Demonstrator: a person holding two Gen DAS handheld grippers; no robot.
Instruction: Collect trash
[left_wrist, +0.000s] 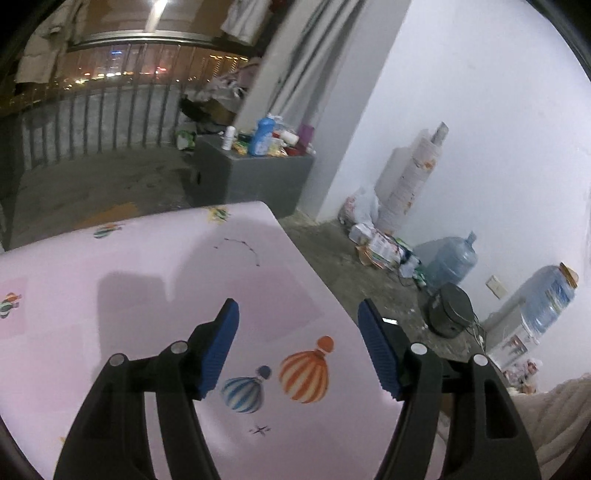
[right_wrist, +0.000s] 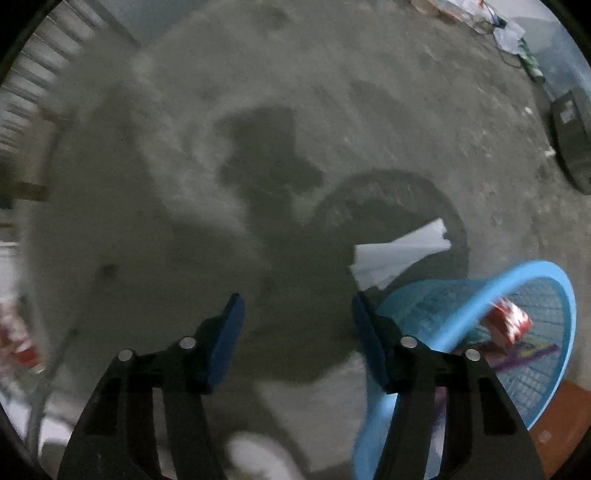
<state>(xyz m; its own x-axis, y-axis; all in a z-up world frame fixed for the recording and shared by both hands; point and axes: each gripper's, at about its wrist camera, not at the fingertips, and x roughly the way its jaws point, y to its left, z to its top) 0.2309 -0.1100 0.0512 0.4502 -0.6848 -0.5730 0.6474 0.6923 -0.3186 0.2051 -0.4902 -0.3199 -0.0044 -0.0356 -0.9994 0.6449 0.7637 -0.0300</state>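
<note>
Both tongs gape empty: left (left_wrist: 298, 317) angled over table (left_wrist: 129, 295), right (right_wrist: 298, 314) facing floor (right_wrist: 258, 110).

Bare concrete floor (right_wrist: 369, 92) open ahead, blue basket (right_wrist: 535, 332) crowding right, white paper (right_wrist: 399, 254) beside it

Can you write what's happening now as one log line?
left gripper: open, empty, over pink table | right gripper: open, empty, beside blue basket | white paper: on floor

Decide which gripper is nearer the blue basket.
Right. The right gripper hangs just beside the blue basket, whose rim passes by one of its fingers. The left gripper is over a pink table, with no basket in its view.
</note>
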